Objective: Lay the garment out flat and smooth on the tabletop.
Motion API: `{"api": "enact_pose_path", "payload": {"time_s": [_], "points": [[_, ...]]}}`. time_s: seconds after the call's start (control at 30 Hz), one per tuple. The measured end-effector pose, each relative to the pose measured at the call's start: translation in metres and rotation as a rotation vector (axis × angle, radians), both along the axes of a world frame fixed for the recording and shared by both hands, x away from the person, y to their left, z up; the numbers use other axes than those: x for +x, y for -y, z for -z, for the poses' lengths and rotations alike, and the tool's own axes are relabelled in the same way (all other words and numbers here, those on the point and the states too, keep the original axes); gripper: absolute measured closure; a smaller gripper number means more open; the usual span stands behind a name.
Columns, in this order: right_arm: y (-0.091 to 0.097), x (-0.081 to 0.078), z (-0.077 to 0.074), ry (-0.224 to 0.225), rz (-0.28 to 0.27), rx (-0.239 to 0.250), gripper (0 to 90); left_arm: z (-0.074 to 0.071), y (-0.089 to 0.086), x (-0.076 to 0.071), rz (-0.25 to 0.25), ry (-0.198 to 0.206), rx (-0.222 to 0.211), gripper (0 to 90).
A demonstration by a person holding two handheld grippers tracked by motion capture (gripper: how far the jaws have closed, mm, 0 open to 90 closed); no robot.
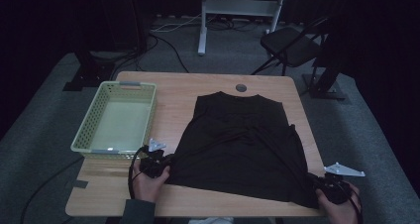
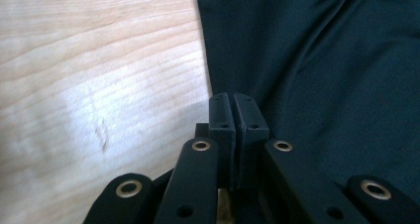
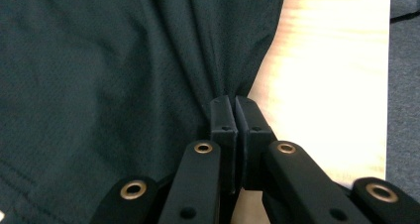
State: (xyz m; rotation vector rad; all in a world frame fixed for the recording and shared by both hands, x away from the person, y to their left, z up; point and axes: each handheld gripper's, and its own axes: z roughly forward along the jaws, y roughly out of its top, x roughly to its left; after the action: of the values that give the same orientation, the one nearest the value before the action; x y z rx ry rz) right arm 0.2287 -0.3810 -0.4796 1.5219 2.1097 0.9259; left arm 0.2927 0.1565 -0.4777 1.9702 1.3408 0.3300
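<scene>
risk 1: one corner slips out when the shirt is lifted or folded. Cause: each pair of tongs bites only a thin pinch of hem at the very edge, and the fabric looks slick.
risk 2: uneven pull. Cause: diagonal tension creases already run from the left tongs across to the right side; more pull from one side would skew the shirt on the worktop.
risk 3: the hem drags and bunches on the worktop (image 1: 208, 87) if the hands rise unevenly.
risk 4: the left hand sits just beside the basket (image 1: 119, 116); a wide swing could clip its near wall.
left tongs (image 1: 159, 163): pressed together, pinching the near-left hem corner of the black shirt (image 1: 240, 144). In the left gripper view the jaws meet right at the fabric edge, with bare wood off to one side of the left tongs (image 2: 232, 102).
right tongs (image 1: 322, 183): pressed together on the near-right hem corner; in the right gripper view folds of cloth gather into the right tongs (image 3: 232, 105).
shirt position: flat on the worktop, spread between the two tongs and stretching away from them, collar at the far end, hem at the tips.
basket position: outboard of the left tongs, just beyond them, apart from the shirt.
</scene>
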Motion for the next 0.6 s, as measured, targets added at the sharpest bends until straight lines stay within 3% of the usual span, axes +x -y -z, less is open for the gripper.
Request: {"api": "enact_pose_path", "payload": {"time_s": [0.2,0.6], "points": [[0.009,-0.012,-0.001,-0.009,0.016,-0.004,87.7,0.000,-0.004,-0.013,-0.012,0.003,0.002,88.4],[0.026,-0.033,-0.001,-0.025,0.048,0.015,87.7,-0.003,-0.003,-0.038,-0.004,-0.005,0.051,86.9]]}}
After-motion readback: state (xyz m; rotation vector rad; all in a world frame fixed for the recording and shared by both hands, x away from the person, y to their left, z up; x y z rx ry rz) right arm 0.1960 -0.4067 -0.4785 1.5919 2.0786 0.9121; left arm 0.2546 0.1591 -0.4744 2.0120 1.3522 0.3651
